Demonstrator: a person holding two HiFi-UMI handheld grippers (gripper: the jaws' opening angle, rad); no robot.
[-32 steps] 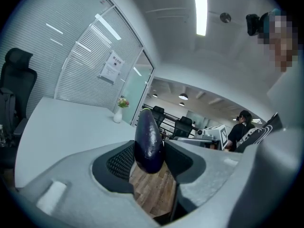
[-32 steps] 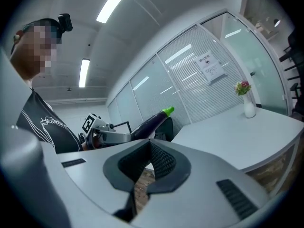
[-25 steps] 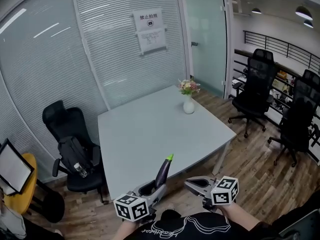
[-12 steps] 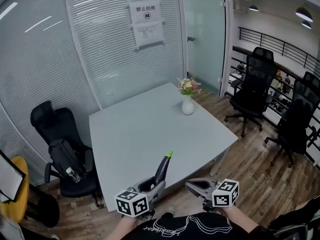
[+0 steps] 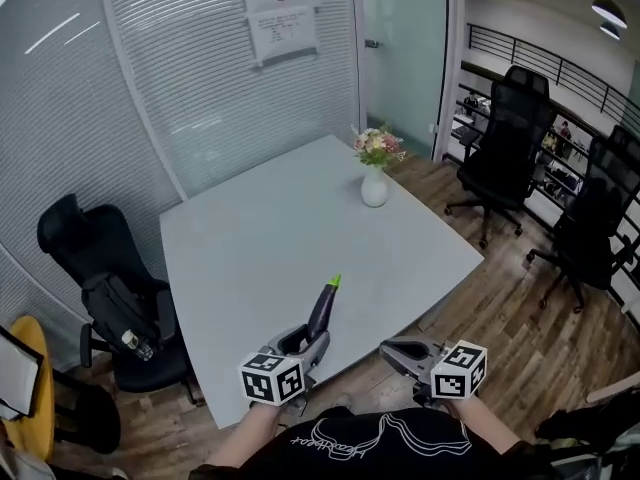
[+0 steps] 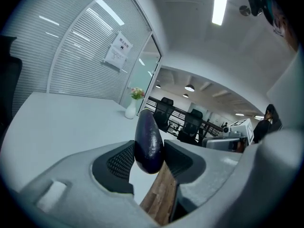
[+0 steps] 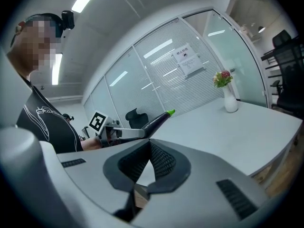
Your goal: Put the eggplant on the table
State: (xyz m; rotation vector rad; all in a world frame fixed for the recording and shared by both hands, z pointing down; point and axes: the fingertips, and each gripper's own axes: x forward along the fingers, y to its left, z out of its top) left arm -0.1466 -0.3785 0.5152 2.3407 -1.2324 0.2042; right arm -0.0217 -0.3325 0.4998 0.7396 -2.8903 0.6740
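Seen from above, a person stands at the near corner of a pale grey table (image 5: 290, 238), a two-jaw gripper in each hand. The left gripper (image 5: 308, 340) is clamped on the fat lower end of a dark purple eggplant (image 5: 322, 311). Its own camera shows both ribbed pads pressed against the glossy skin. The eggplant is up in the air, not yet on the table, slanting up and away with its green stem tip pointing over the near edge. Wooden floor shows below the jaws, so the gripper itself probably sits just short of the tabletop.

The right gripper (image 5: 388, 349) hangs near the left one, its pads drawn together with nothing between them.

The tabletop is bare apart from a small white vase of flowers (image 5: 375, 180) toward the far right corner, well apart from the eggplant.

To do the placing well, I would carry the eggplant further in over the bare middle — away from the edge — and tip it flatter. Only when its side rests on the surface should the jaws let go; its rounded body may roll.
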